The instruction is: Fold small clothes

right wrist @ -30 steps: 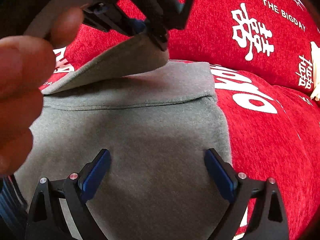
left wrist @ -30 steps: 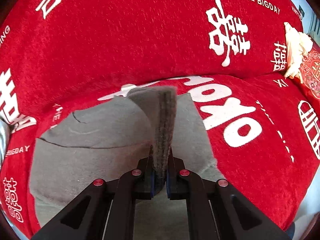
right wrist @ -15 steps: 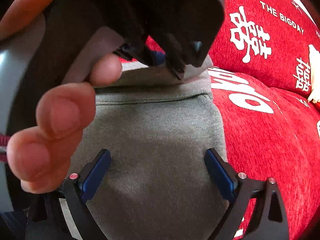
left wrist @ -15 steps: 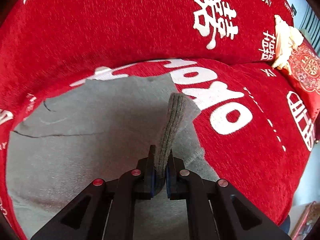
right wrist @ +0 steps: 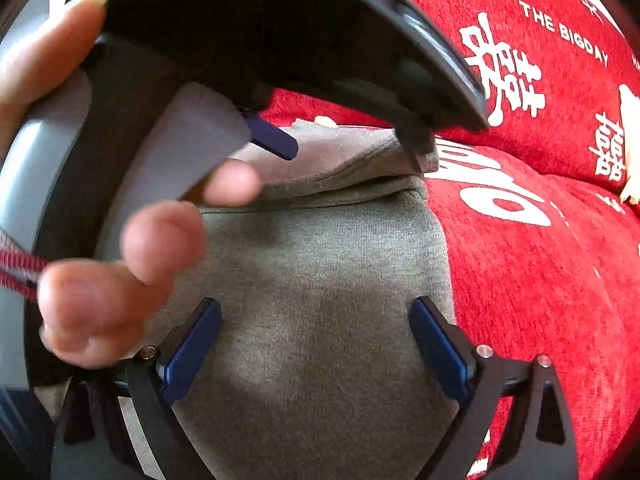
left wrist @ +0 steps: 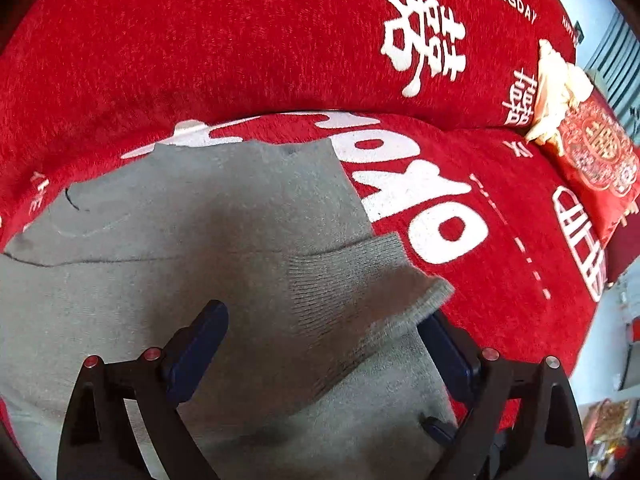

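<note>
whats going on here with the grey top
A person is folding a grey top on a red sofa cover, a gripper in each hand. The left gripper is opening, letting the ribbed cuff drop onto the top; the cuff lies loose between its jaws. The right gripper hovers open over the near part of the top, holding nothing.

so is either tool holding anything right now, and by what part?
Nothing held. Left tool is opening; the grey garment's ribbed cuff lies loose between its jaws, ungripped. Right tool is open above the garment.
</note>
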The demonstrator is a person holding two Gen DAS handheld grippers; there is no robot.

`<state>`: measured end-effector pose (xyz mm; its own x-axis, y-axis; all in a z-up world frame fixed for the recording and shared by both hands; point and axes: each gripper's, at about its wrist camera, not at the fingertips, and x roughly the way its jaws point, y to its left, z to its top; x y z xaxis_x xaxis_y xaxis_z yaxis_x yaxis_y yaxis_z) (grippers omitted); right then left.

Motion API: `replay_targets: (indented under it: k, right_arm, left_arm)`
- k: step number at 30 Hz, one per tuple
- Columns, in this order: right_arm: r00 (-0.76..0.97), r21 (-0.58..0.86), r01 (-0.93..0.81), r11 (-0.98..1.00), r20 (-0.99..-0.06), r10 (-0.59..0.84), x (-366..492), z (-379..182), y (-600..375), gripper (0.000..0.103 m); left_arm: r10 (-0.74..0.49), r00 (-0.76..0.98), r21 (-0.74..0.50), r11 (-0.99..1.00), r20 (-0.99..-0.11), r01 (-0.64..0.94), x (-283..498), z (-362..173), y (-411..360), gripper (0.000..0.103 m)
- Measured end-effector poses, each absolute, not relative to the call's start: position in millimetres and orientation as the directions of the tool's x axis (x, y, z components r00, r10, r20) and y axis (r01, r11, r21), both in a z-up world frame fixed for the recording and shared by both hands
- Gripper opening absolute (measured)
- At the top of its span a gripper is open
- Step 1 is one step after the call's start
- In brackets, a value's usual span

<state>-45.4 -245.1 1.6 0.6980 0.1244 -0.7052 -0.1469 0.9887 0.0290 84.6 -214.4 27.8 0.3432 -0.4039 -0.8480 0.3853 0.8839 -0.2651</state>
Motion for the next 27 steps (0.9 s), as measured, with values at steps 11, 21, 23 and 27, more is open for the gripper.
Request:
replay_targets:
  k: [11,21,23,27]
  right_arm:
    - [0.712,0.429,0.010,0.903,-0.637,0.294,1.8,49.9,-350.1,0.092]
    - [0.564,0.354,-0.025,0.935,-0.767,0.306,83.2,28.4,-325.0,0.007]
    - [0.604,0.277,-0.056,0.959,-0.756,0.253,82.2,38.1,-313.6,0.006]
    - [0.716,0.156,-0.093,0.983,-0.676,0.175,82.6,60.4,-299.1,0.006]
  left_arm:
    - [-0.397,0.422,-0.295,0.911,-0.815,0.287,77.7,37.3,-125.9,0.095]
    - [-0.321,0.409,-0.258,0.945,-0.854,0.202,79.7,-0.8,-82.4,0.095]
    - [-0.302,0.435,-0.242,0.952,-0.848,0.190,79.3,2.4,-77.9,0.095]
    - [-0.279,0.483,-0.238,0.960,-0.830,0.145,82.1,9.8,-67.7,0.095]
